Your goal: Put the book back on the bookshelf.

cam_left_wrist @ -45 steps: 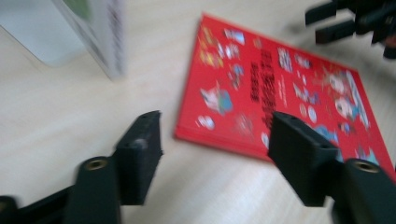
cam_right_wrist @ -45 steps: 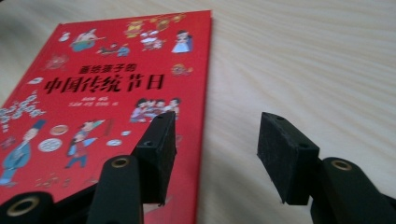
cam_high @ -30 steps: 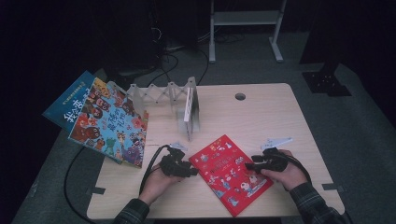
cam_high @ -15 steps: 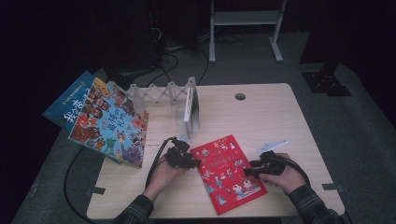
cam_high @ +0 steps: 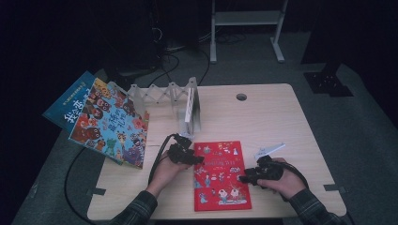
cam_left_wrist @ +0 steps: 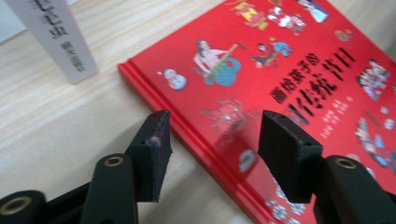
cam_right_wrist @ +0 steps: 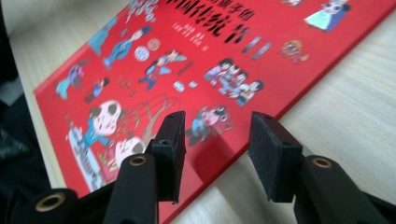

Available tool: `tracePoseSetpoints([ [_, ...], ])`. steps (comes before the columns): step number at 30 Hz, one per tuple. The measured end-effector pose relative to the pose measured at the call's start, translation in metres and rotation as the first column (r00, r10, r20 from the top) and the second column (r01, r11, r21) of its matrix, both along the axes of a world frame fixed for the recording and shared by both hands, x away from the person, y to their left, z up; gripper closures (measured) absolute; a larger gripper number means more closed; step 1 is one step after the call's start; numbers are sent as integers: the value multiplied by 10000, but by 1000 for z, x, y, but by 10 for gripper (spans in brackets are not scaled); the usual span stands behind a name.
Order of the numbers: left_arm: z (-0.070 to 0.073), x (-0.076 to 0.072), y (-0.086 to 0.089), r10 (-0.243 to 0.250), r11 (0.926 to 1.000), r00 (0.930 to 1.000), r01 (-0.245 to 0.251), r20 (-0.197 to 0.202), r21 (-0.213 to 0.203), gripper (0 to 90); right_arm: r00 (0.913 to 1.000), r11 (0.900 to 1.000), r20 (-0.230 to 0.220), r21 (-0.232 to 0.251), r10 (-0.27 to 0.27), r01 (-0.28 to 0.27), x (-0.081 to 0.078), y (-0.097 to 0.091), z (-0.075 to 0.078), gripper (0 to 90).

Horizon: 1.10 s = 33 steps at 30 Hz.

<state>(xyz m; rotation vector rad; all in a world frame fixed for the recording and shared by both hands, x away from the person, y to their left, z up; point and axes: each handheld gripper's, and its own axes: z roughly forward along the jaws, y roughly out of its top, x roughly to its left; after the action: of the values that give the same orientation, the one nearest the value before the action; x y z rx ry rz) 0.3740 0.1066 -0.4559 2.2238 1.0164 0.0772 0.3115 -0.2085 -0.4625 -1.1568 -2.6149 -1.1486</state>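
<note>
A red picture book (cam_high: 220, 174) with a glossy hardcover, cartoon figures and black characters is lying flat on the wooden table (cam_high: 277, 122), just in front of the white accordion book rack (cam_high: 164, 96). The left gripper (cam_high: 197, 160) is hovering at the book's spine edge, its jaws spread and just opening wider, nothing pinched. The right gripper (cam_high: 241, 178) is hovering at the opposite edge, jaws apart yet just narrowing, gripping nothing

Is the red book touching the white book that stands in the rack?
Apart. In the left gripper view, bare table lies between the red book and the white book; the high view shows the same gap.
</note>
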Motion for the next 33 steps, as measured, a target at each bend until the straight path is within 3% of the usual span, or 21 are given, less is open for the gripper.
tracePoseSetpoints([
  [3, 1, -7, 0, -158, 9998, 9999, 158, -69, -100, 414, 9990, 9991, -177, 78, -422, 423, 5, -3, 0, 579],
  [6, 4, -14, 3, -291, 9995, 9995, 290, -83, -118, 400, 9943, 9941, -444, 447, -969, 989, 10, -8, 2, 600],
  [12, 2, -25, 3, -608, 9981, 9978, 609, -281, 59, 382, 9764, 9772, -1091, 818, -1864, 1957, 23, -13, 5, 647],
  [19, -2, -24, 2, -751, 9960, 9967, 765, -315, 454, 378, 9692, 9767, -1517, 619, -1942, 2053, 34, -5, 3, 679],
  [28, -2, -24, 2, -746, 9963, 9968, 757, -284, 402, 381, 9489, 9679, -2184, 558, -2277, 2451, 49, -2, 1, 731],
  [33, -2, -24, 3, -750, 9963, 9968, 761, -276, 407, 382, 9423, 9665, -2345, 361, -2390, 2541, 51, -5, 1, 748],
])
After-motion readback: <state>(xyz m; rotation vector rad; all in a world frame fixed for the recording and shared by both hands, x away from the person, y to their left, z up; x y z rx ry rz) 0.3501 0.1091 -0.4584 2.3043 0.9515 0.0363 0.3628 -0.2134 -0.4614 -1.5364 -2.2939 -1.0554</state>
